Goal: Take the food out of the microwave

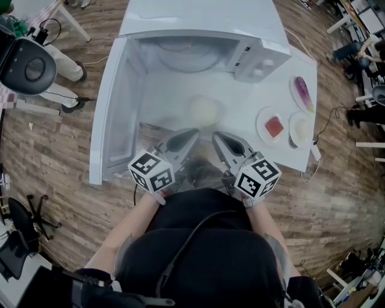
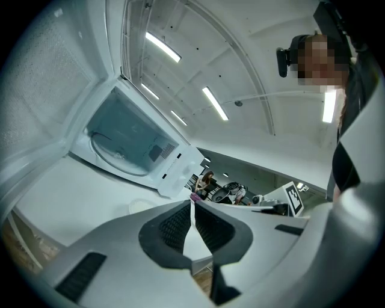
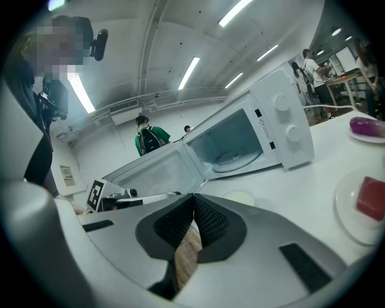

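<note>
White and bare inside, the microwave [image 1: 198, 54] stands with its door [image 1: 114, 114] open, beyond our left tongs [image 1: 192, 133] and right tongs [image 1: 215, 136], both clenched on nothing. The pale round food [image 1: 206, 110] lies on the tabletop [image 1: 159, 99] just ahead of their tips. We judge the removal done; perhaps only the door is left to shut

Pale round food [image 1: 205, 110] lies on the table [image 1: 283, 157] before the white, open-doored microwave [image 1: 198, 18].
</note>
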Action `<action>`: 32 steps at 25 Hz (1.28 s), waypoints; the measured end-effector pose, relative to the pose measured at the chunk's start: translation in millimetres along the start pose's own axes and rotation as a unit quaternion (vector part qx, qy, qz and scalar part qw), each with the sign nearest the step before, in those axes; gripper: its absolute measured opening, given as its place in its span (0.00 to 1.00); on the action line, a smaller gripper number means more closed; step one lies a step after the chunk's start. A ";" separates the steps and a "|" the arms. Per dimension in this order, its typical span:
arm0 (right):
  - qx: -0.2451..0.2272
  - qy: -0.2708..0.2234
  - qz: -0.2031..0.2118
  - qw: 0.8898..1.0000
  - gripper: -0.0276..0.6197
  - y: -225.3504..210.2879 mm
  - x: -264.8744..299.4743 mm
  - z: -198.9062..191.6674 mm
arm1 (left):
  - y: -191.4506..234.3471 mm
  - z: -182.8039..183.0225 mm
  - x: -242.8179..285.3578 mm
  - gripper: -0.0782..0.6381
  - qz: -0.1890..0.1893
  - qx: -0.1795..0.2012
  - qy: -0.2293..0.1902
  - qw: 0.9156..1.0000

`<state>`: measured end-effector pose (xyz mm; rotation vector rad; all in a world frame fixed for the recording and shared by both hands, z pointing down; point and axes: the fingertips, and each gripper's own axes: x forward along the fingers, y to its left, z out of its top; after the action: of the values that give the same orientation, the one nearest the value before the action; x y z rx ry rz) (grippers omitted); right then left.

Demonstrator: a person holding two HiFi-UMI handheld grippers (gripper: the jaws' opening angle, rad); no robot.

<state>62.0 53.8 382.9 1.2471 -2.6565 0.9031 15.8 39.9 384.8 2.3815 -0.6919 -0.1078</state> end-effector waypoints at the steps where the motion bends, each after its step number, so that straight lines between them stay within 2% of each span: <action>1: -0.001 -0.001 0.001 1.000 0.08 1.4 -0.9 -0.1 | -1.4 -0.6 -0.3 0.15 -0.001 0.000 0.000 1.000; 13: -0.003 -0.002 -0.007 1.000 0.07 9.0 -11.7 -10.9 | -9.3 -10.1 -10.6 0.15 0.001 0.002 0.001 1.000; 22: -0.033 -0.017 -0.032 0.999 0.07 13.6 -18.2 -11.9 | -9.0 -17.0 -20.0 0.15 0.014 0.006 0.000 1.000; 32: -0.024 -0.015 -0.050 0.998 0.07 12.8 -22.5 -20.6 | -3.3 -21.8 -27.7 0.15 0.032 0.003 -0.001 0.999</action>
<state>64.2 86.6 386.9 1.3779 -2.5951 0.8083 -1.1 68.4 397.3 2.3631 -0.7698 -0.0806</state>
